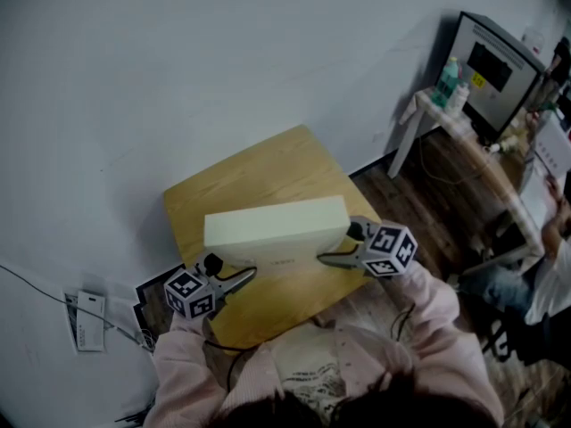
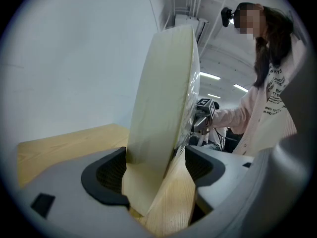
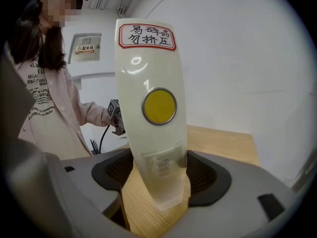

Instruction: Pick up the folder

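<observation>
Status as I read it from my station: approach is done, lift is not yet done. The folder stands upright on the tabletop, w/ one gripper at each short end, both low down near its foot. In the left gripper view, the left gripper has its fingers wide and the folder's open edge is between them. The edge sits close to one pad, but at the other pad I see a strip of wood, so there is no squeeze on this side. In the right gripper view, the right gripper has the spine between its fingers. The spine fills the gap and both pads lie against its sides, so I judge this as a hold on the folder, though maybe a light one. The yellow disc on the spine is above the fingers, further up. The foot of the folder seems to rest on the wood just below the fingers. Left to do, in my opinion: close the left side, check the right, then raise both ends together.
</observation>
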Tool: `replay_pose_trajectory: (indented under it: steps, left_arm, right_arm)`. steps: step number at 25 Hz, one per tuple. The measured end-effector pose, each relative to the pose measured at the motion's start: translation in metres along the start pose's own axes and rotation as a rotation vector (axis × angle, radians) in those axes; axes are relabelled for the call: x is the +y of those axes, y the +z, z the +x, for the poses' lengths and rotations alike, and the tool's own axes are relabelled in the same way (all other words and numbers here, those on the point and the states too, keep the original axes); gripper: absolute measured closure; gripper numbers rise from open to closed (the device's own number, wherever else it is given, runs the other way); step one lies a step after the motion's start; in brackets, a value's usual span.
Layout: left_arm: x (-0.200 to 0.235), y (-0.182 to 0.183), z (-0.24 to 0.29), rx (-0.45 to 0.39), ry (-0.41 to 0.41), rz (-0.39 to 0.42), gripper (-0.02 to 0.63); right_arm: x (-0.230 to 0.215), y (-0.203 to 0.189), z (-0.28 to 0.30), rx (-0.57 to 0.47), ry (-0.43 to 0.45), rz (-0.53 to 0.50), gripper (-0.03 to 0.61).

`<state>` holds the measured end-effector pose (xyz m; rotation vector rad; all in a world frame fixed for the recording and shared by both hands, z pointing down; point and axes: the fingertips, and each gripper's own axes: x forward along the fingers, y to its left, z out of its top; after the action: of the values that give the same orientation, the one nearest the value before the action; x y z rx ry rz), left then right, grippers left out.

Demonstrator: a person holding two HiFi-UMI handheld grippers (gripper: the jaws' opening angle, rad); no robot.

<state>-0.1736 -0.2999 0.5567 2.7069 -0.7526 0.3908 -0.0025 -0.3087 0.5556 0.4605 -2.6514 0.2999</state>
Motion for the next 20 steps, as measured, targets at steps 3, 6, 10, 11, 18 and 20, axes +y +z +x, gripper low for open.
replay_pose_trajectory:
  steps: [3,6,10,11,18,20]
  left_arm:
    - [0.0005,-0.0011,0.0016,0.000,-0.002,0.007,0.253]
    - [0.0011,-0.0005,0.0014,0.003,-0.003,0.023,0.261]
    - [0.0014,-0.0013,0.0013,0.007,-0.001,0.031,0.265]
    - [0.0012,-0.0013,0.0016,0.007,0.000,0.032,0.267]
    - [0.0011,-0.0008,0.0016,0.006,0.012,0.029,0.272]
    - [0.0006,-0.0011,0.0016,0.011,0.016,0.026,0.272]
  right_arm:
    - [-0.0010,-0.0010,0.0018,-0.008,0.002,0.002,0.238]
    - [-0.0003,0.0005,0.0005,-0.001,0.005,0.003,0.239]
    - [0.0001,0.0000,0.0003,-0.001,0.009,0.003,0.241]
    - [0.0002,0.0000,0.0001,0.000,0.011,0.004,0.241]
    - [-0.0015,0.0012,-0.0007,-0.038,0.000,0.023,0.247]
    - [-0.0018,0.0007,-0.0009,-0.045,-0.002,0.023,0.249]
